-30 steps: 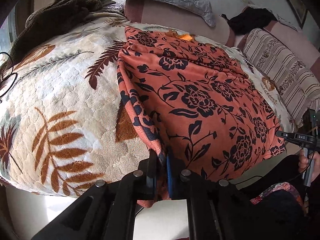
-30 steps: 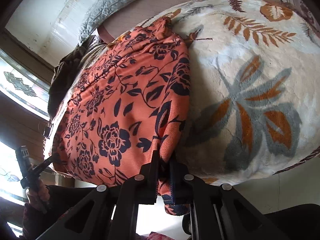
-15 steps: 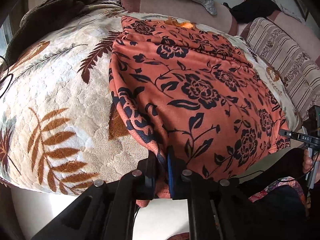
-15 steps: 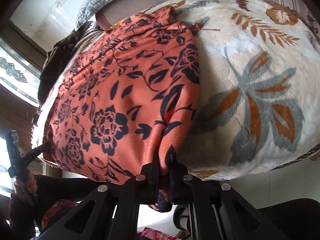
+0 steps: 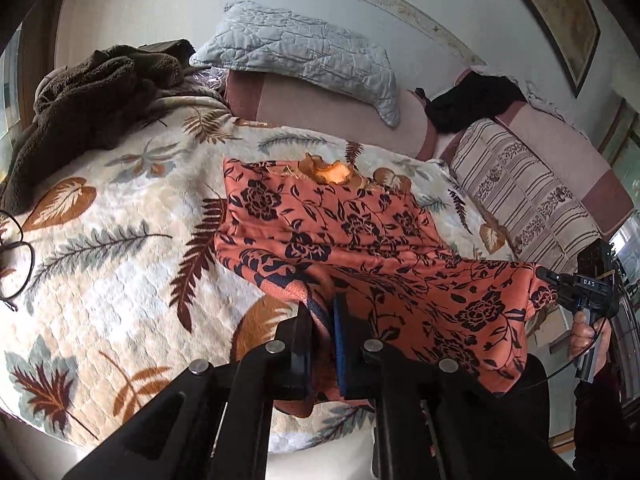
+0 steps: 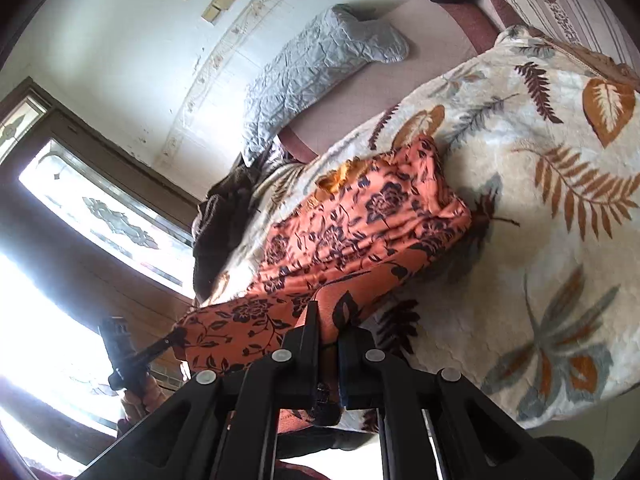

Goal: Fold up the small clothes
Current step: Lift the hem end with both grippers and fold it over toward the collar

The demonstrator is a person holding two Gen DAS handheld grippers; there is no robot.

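Clamping the near corners of the orange black-flowered cloth [image 5: 380, 248], the left gripper [image 5: 323, 320] and right gripper [image 6: 328, 320] hold its near edge off the leaf-patterned blanket [image 5: 100, 240], far end crumpled.

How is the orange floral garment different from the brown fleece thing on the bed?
The orange floral garment is thin, patterned and partly lifted at its near edge; the brown fleece is plain, fluffy and dark. The garment is spread out mid-bed; the fleece sits crumpled at the far corner. Both lie on the leaf-print blanket.
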